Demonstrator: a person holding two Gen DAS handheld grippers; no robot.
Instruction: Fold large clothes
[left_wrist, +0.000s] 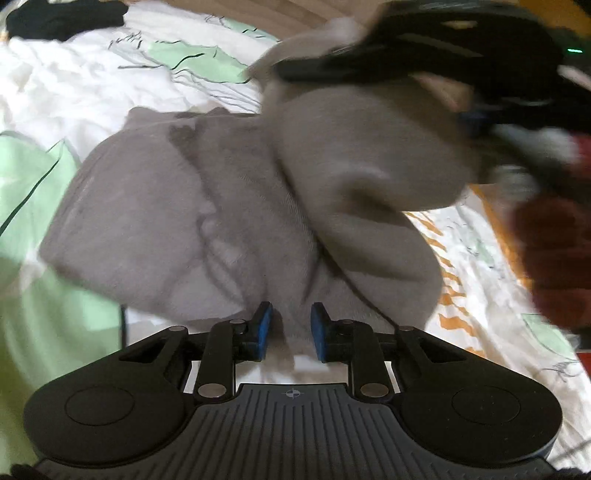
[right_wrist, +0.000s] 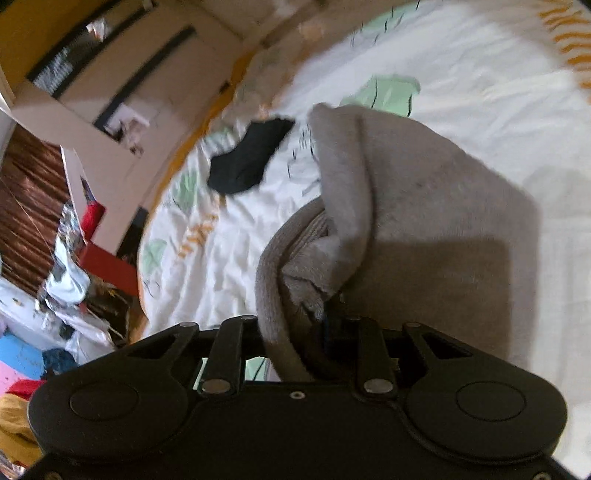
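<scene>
In the left wrist view we see our left gripper (left_wrist: 291, 330) low in the picture, with its two blue pads (left_wrist: 263, 330) standing a little apart. A bit of the grey top (left_wrist: 177, 206) sits between them, but we cannot tell if the pads press on it or only stand beside it. The top lies bunched up on the bed sheet (left_wrist: 74, 85), which is white with green leaves. Up high on the right, our right gripper (left_wrist: 291, 70) lifts one part of the top off the bed, and that part hangs in the air, all blurry. A black cloth (left_wrist: 62, 18) lies far off in the top corner, well apart from the top. In the right wrist view we see our right gripper (right_wrist: 314, 328) pinching a thick fold of the grey top (right_wrist: 436, 206), with cloth bulging out around the jaws. The rest of the top hangs down to the bed sheet (right_wrist: 480, 74). The black cloth (right_wrist: 247, 155) lies beside it, not touching. We think we are in the middle of a fold, swinging one side of the top over the other. Next we need to carry the lifted part across, lay it down flat and even on the rest, and only then let go. The near edge should stay put so the top does not slide.
</scene>
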